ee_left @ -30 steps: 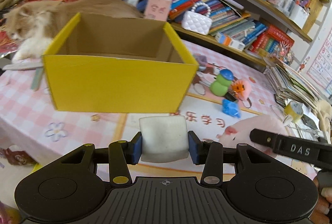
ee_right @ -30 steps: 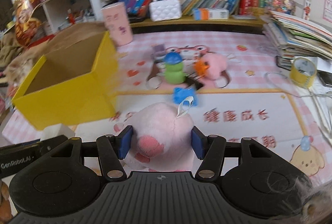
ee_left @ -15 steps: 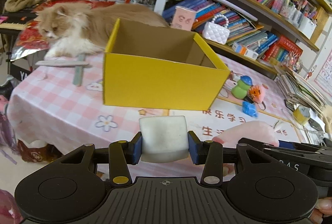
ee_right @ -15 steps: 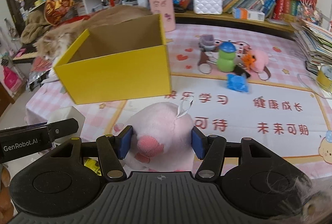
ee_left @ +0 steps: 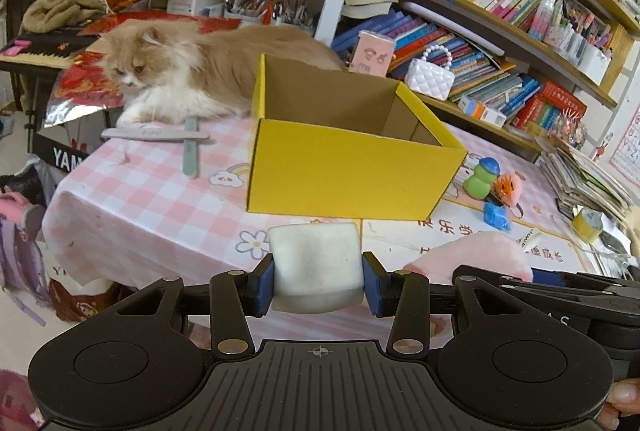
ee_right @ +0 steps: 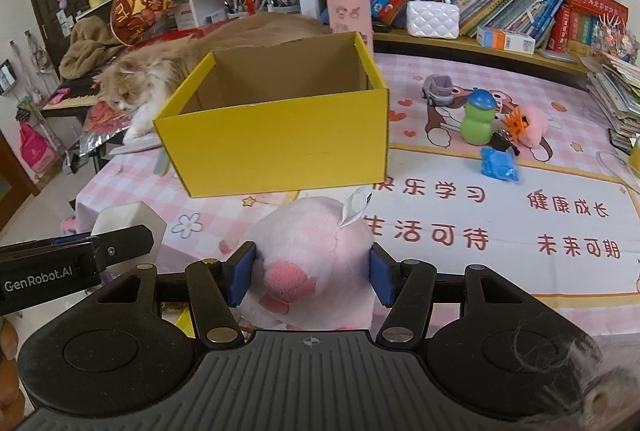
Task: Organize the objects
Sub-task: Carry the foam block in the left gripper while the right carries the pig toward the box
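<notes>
My left gripper is shut on a white squishy cube, held in the air in front of the yellow cardboard box. My right gripper is shut on a pink plush pig with a white tag, also held short of the box. The box stands open and looks empty on the pink checked tablecloth. In the right wrist view the left gripper and its cube show at the lower left. The plush shows at the right of the left wrist view.
An orange and white cat lies behind the box at the table's far left. A green toy, a blue toy, an orange-pink toy and a small grey truck lie right of the box. Bookshelves run behind; stacked books sit far right.
Both grippers have drawn back from the box and shifted left, each keeping its grip. The box looks smaller and farther, and the table's left edge and the cat have come into view.
</notes>
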Motion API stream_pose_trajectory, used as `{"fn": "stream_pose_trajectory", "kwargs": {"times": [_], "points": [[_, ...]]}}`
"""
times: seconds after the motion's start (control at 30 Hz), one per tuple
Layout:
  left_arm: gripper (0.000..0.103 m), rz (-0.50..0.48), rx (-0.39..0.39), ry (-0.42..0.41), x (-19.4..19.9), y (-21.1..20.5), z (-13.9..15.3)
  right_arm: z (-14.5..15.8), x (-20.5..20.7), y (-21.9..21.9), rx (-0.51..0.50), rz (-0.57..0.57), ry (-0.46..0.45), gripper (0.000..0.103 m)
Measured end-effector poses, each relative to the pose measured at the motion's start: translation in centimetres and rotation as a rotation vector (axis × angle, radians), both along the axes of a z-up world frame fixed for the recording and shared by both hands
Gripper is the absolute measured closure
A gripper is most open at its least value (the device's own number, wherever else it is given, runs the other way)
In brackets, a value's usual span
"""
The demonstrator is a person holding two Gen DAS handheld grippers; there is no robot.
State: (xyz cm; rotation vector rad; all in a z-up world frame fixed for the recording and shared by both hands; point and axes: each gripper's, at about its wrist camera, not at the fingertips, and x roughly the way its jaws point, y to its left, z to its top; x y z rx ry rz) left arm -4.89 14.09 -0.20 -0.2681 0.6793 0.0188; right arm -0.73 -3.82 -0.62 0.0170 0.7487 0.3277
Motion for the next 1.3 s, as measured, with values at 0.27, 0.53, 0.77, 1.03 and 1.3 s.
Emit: {"fn": "stream_pose_trajectory", "kwargs": {"times": [0.27, 0.53, 0.77, 1.03, 1.3], "points": [[0.061, -0.012, 0.014, -0.027, -0.7, 0.8, 0.6, 0.2, -0.7, 1.0, -0.001, -0.006, -0.011, 0.047], [0.061, -0.028, -0.002, -0.029, -0.2, 0.9, 0.8, 0.4, -0.6, 1.5, -0.027, -0.007, -0.015, 0.047], [0.061, -0.031, 0.019, -0.096, 2.0, 0.9, 2.8, 1.9, 2.4, 0.7, 0.002, -0.052, -0.072, 0.047], [0.061, -0.007, 0.101, -0.182, 7.1, 1.1, 5.2, 5.4, 8.4, 0.7, 0.06, -0.062, -0.193, 0.047], [0.061, 0.002, 0.11, -0.184, 12.5, 0.2, 4.9, 6.8, 15.2, 1.0, 0.079, -0.048, -0.237, 0.047]]}}
